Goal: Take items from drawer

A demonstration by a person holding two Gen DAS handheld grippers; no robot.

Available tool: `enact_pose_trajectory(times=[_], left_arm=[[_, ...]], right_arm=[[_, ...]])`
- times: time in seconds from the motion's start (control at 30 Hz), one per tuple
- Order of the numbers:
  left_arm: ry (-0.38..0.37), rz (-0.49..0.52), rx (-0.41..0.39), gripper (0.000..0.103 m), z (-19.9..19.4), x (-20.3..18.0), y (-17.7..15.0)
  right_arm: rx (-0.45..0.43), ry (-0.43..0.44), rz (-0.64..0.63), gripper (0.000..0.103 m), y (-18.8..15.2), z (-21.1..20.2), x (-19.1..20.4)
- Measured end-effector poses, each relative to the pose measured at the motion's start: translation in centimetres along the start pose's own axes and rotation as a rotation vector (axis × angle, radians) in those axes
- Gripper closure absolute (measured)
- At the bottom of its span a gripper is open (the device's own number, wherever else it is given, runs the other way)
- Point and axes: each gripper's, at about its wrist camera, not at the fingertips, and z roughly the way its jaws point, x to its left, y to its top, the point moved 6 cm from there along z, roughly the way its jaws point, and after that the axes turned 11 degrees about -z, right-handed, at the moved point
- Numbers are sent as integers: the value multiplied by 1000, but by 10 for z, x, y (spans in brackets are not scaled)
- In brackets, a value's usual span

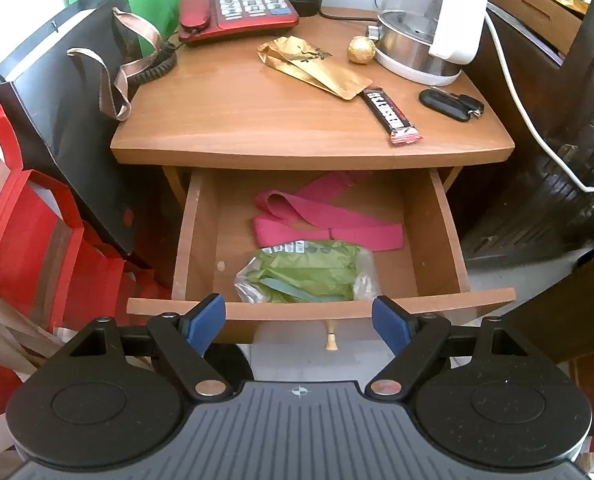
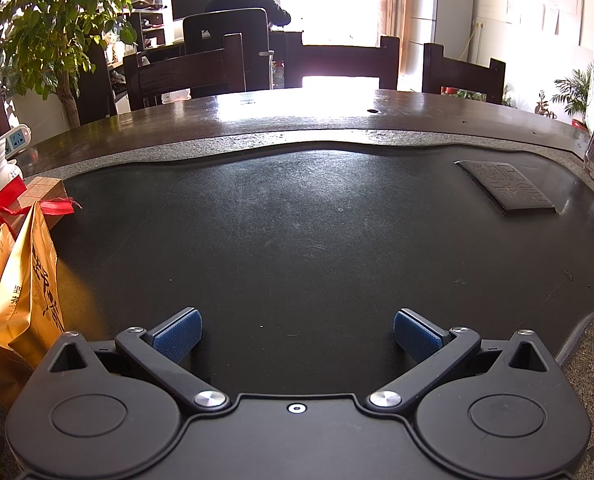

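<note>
Your left hand-held gripper hangs spread and empty just before the pulled-out drawer under the surface. Your right hand-held gripper is spread over a dark tray. Inside the drawer, a pink strap lies toward the back, a green bag against the front edge.

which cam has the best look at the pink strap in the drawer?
Left wrist. It looks down into the open drawer, where the pink strap lies folded at the back, behind the green plastic bag. The open left tongs hover at the drawer front. The right wrist view shows only a dark tabletop, no strap.
</note>
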Motion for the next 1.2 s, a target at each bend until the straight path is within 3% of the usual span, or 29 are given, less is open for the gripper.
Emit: enact_pose_trajectory(times=[1.2], left_arm=[[4, -2, 5, 19, 1, -2, -2]], right_arm=[[0, 0, 0, 0, 0, 0, 0]])
